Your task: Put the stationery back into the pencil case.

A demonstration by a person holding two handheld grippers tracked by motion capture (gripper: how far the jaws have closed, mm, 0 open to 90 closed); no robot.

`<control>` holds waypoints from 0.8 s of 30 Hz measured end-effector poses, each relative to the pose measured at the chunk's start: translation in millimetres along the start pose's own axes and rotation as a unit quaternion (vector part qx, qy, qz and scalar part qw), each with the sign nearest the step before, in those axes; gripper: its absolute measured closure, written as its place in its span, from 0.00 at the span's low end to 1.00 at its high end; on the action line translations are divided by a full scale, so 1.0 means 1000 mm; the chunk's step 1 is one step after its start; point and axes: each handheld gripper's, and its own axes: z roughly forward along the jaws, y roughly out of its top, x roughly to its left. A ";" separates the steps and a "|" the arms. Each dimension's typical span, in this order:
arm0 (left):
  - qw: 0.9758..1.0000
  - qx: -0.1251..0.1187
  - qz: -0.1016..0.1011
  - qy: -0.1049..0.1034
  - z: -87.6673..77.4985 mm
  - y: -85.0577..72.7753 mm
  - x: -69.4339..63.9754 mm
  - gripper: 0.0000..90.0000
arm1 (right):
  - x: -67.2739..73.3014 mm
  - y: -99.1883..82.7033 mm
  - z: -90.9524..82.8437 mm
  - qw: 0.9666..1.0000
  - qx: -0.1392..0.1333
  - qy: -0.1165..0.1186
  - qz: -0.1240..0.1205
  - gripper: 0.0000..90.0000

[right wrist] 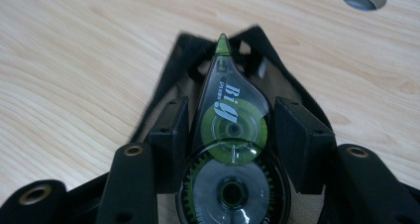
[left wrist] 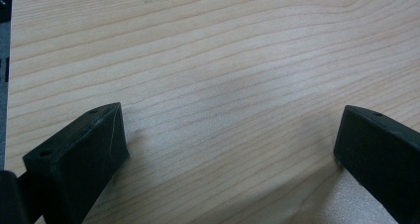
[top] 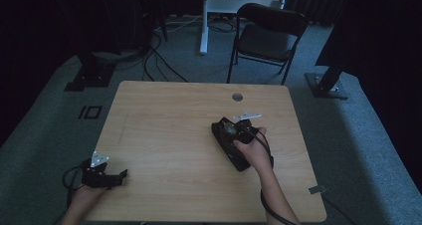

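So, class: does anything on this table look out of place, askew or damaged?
Nothing looks damaged or spilled. The right gripper holds a correction tape dispenser over an open black pouch on the wooden table. A small white strip lies loose beside the pouch. The left gripper rests open at the table's near edge.

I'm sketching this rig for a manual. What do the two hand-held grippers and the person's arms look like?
Both are black. The left hand-held gripper carries a grey three-cornered plate on top and trails a black cable; its jaws are blocky black wedges with small screw holes. The right hand-held gripper has brass-ringed holes in its black arms, and a black cable runs along the forearm. Both forearms are bare, with no sleeves in sight.
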 end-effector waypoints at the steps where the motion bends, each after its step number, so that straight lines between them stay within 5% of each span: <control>1: 1.000 0.000 0.000 0.000 0.000 0.000 0.000 0.00 | 0.000 0.000 0.000 1.000 0.000 0.000 0.000 0.54; 24: 1.000 0.000 0.000 0.000 0.000 0.000 0.000 0.00 | 0.005 -0.004 0.039 0.996 0.084 -0.034 0.020 0.54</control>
